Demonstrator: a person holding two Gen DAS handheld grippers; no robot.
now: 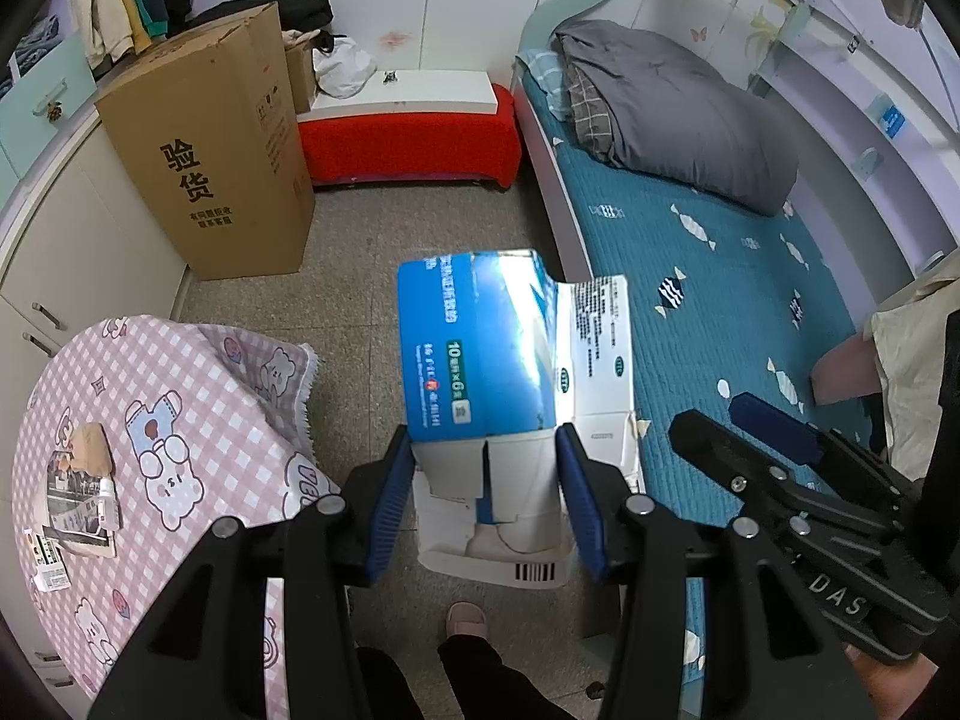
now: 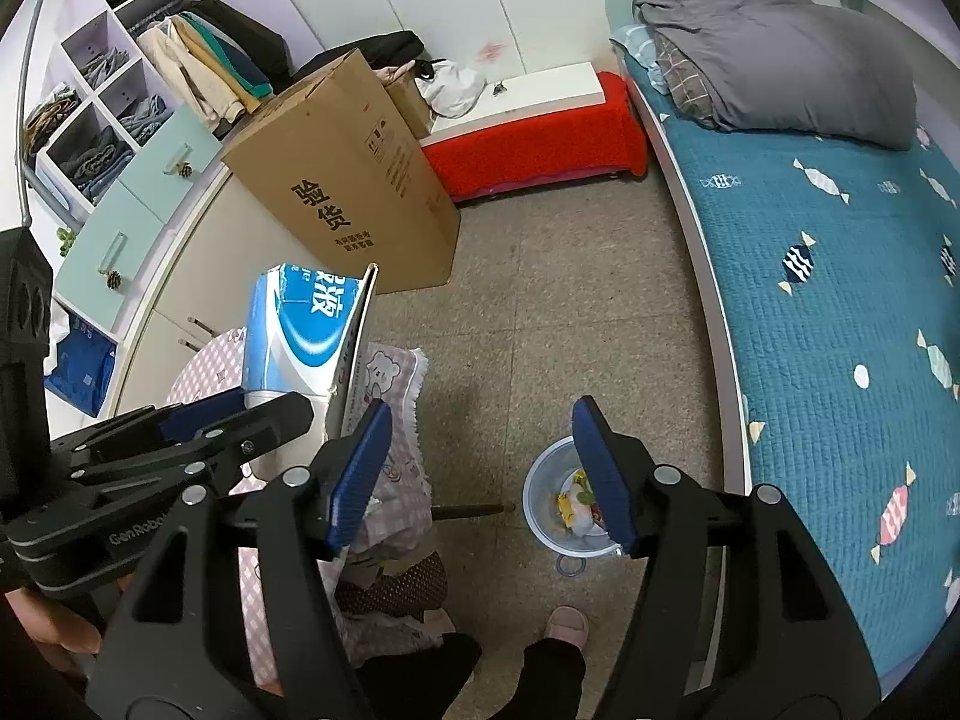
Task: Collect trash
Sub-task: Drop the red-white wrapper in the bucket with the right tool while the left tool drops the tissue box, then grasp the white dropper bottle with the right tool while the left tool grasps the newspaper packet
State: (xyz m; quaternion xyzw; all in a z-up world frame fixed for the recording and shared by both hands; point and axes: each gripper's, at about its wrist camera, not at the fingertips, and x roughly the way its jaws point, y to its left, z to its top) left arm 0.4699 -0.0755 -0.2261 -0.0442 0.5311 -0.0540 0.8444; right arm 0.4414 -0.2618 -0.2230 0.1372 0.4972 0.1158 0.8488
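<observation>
A torn blue and white carton (image 1: 480,354) hangs above the floor, and my left gripper (image 1: 486,471) is shut on its ripped white end. In the right wrist view the same carton (image 2: 300,324) stands up from the left gripper (image 2: 282,411) beside the table. My right gripper (image 2: 480,414) is open with nothing between its fingers; it also shows at the right (image 1: 717,414) over the bed edge. Below it on the floor stands a clear bluish bin (image 2: 534,498) with wrappers inside. Paper scraps (image 1: 78,498) lie on the pink checked table (image 1: 198,396).
A tall cardboard box (image 1: 222,162) stands by the cabinets at the left. A red-covered bench (image 1: 408,144) sits at the back, and a bed with a teal quilt (image 1: 720,276) fills the right. A person's slippered foot (image 2: 567,624) is near the bin.
</observation>
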